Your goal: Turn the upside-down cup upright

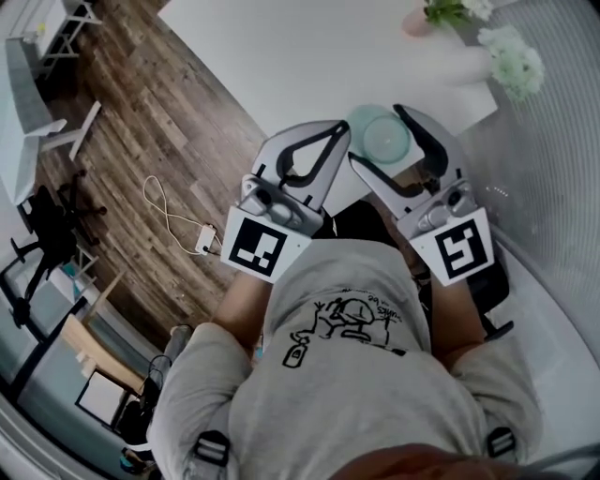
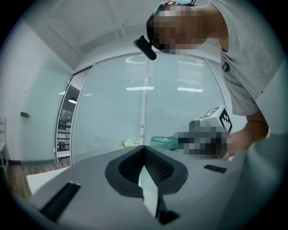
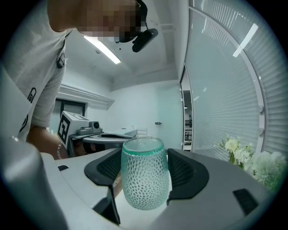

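A teal dimpled glass cup (image 1: 386, 139) (image 3: 144, 177) stands upside down, thick base up, between the jaws of my right gripper (image 1: 377, 134) (image 3: 144, 179). Both pads press its sides, so that gripper is shut on it, above the near edge of the white table (image 1: 281, 56). My left gripper (image 1: 337, 133) (image 2: 145, 149) hovers just left of the cup, its jaws shut with nothing in them. From the left gripper view the cup (image 2: 162, 143) shows beyond the closed tips, next to the right gripper's marker cube (image 2: 221, 117).
White flowers (image 1: 511, 56) (image 3: 252, 157) and a pink vase (image 1: 415, 21) stand at the table's far right. A window wall with blinds (image 3: 234, 81) runs along that side. A white cable and adapter (image 1: 202, 239) lie on the wood floor to the left.
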Available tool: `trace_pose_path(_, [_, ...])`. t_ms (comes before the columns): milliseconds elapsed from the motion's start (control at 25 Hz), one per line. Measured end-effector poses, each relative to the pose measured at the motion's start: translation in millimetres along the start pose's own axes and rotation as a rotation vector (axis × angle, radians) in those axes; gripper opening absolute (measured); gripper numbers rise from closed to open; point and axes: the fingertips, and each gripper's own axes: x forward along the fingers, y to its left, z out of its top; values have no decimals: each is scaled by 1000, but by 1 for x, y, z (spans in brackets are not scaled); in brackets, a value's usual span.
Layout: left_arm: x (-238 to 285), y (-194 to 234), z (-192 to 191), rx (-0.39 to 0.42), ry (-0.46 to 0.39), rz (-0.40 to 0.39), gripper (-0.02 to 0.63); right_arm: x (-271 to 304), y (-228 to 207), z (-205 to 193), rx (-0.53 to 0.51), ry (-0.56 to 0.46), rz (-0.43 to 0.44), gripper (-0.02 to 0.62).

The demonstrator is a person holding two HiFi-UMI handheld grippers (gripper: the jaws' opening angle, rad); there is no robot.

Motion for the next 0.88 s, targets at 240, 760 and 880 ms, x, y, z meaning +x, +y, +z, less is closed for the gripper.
trace_pose_path(240, [-2, 1, 16, -11, -2, 12, 2, -4, 2, 21, -2, -3, -4, 328])
trace_pose_path(760, [-11, -6, 66, -21, -29, 36, 3, -25, 8, 85, -39, -36, 0, 328])
trace_pose_path(880, [-12, -6, 74, -12, -44, 40, 3, -29, 8, 96, -61, -49, 5, 328])
